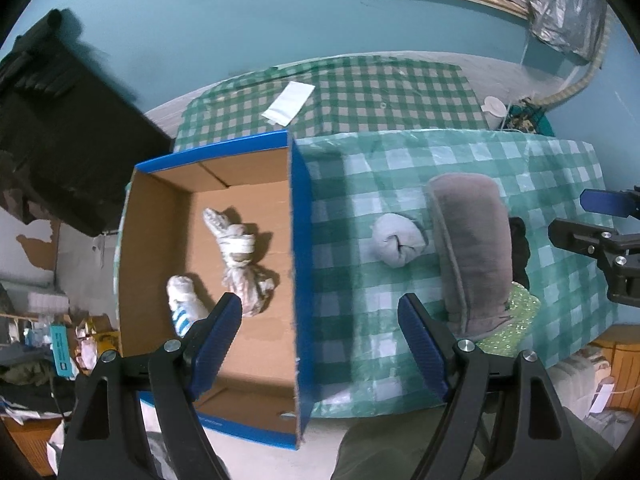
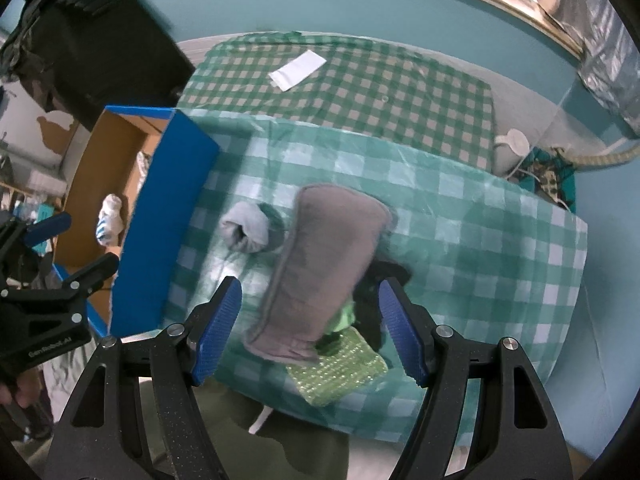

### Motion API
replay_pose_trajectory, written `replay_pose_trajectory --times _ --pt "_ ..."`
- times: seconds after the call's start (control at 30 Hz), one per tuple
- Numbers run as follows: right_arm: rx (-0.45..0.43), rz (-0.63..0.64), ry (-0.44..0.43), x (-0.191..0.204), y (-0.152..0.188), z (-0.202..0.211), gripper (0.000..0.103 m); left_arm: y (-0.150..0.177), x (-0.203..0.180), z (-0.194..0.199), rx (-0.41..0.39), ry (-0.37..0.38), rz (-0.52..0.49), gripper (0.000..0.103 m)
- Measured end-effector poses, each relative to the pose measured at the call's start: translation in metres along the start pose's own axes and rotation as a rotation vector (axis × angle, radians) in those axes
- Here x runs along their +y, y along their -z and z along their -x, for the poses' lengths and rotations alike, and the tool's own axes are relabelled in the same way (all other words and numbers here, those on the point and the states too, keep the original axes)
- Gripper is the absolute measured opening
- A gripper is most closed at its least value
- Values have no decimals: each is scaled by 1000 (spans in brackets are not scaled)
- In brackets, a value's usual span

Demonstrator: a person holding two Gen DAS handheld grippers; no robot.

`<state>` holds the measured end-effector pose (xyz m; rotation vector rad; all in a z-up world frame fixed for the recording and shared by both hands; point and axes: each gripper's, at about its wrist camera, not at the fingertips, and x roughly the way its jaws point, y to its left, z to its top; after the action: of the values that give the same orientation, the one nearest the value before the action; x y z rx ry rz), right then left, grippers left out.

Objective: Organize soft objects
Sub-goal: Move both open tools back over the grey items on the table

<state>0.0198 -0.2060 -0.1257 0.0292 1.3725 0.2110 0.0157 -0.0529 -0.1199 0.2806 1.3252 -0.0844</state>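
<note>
A blue cardboard box (image 1: 301,264) with a brown inside stands on the left of the checkered table; it also shows in the right wrist view (image 2: 160,216). In it lie a knotted white cloth bundle (image 1: 240,256) and a white sock roll with blue stripes (image 1: 185,304). On the table lie a grey sock ball (image 1: 398,242), a long grey plush piece (image 1: 472,248), a dark cloth (image 1: 520,248) and a green glittery pad (image 1: 512,320). My left gripper (image 1: 320,344) is open above the box's right wall. My right gripper (image 2: 310,328) is open above the plush piece (image 2: 320,272) and green pad (image 2: 340,368).
A white paper slip (image 1: 289,102) lies on the darker checkered cloth at the back. A black bag (image 1: 60,128) stands at the left. A white round object (image 1: 494,108) and clutter sit at the back right. The table's front edge is near me.
</note>
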Motion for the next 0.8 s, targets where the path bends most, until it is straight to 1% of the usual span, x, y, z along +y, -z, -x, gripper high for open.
replay_pose_trajectory --times 0.27,0.47,0.63,0.8 --pt "20 -40 -25 -25 12 -15 72 -6 -30 -16 18 -10 -63 82" --pt "52 -53 -72 -34 21 -38 72 -4 -47 -33 44 -22 -92 82" --pt "81 -75 -100 -35 24 -56 72 0 -55 -47 63 -21 -98 82" --pt "107 -85 -110 -35 28 -73 72 3 -58 -62 85 -7 -88 82"
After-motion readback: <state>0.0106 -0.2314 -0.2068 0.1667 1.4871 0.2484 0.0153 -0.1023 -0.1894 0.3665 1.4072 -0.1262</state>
